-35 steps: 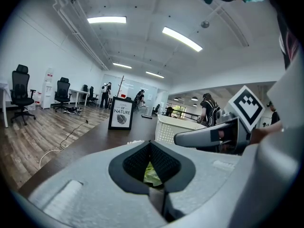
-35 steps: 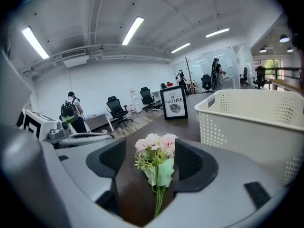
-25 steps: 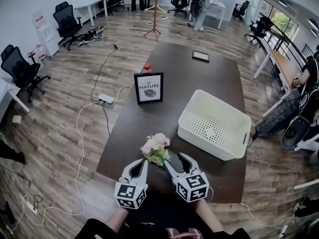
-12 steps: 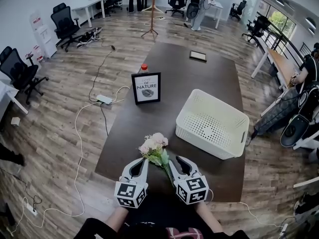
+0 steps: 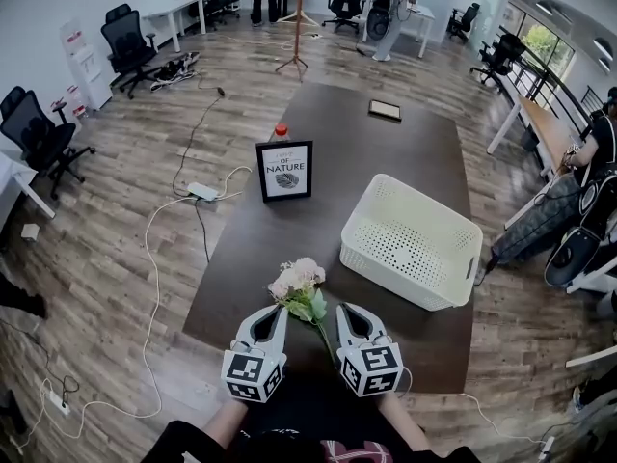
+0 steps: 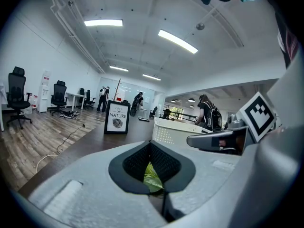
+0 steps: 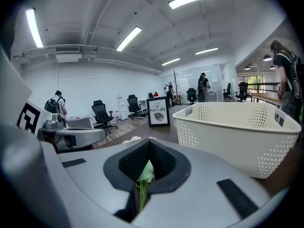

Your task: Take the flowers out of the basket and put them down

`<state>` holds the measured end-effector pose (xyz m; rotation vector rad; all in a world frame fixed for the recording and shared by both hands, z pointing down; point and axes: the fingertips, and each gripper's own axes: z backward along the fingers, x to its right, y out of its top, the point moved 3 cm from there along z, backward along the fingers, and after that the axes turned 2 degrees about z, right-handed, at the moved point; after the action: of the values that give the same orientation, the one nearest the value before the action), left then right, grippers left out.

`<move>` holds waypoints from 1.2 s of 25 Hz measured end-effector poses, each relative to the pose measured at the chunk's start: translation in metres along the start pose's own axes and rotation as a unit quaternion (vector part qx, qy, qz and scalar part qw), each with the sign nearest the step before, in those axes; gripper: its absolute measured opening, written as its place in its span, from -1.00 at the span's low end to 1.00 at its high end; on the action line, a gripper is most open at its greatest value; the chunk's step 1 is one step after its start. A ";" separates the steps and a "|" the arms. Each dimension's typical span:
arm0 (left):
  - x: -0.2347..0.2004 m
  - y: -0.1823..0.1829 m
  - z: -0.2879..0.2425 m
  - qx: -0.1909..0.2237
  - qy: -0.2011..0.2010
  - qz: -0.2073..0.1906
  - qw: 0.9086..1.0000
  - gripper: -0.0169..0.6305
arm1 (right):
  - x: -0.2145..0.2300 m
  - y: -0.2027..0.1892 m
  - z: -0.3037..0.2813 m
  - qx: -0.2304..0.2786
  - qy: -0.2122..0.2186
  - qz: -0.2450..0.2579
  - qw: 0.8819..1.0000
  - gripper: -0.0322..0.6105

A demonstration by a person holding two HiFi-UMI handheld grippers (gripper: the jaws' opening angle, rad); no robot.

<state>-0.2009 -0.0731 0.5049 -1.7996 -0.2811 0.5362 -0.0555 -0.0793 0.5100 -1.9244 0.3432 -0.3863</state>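
Both jaw pairs are closed on one small bunch. The right gripper [image 5: 343,309] has just been closing and now pinches the thin green stems. The left gripper [image 5: 281,311] is clamped on a green leaf. The flowers [image 5: 301,283] are pale pink blooms above bright green leaves, upright between the two grippers at the near end of the table [image 5: 337,133]. The white perforated basket [image 5: 386,266] stands to their right, apart from them. Farther back is a framed sign [image 5: 285,170], with a red-capped bottle [image 5: 281,132] just behind it.
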 end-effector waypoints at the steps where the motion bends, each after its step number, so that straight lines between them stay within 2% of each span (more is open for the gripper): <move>1: 0.000 0.000 0.000 0.000 0.000 0.000 1.000 -0.92 | -0.001 0.000 0.000 0.001 0.001 0.003 1.000 -0.88; 30: 0.000 0.000 -0.007 -0.003 -0.007 -0.005 1.000 -0.92 | -0.004 -0.006 -0.006 -0.007 0.005 0.017 1.000 -0.88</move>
<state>-0.1977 -0.0788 0.5065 -1.7996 -0.3017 0.5407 -0.0610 -0.0803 0.5169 -1.9283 0.3857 -0.3713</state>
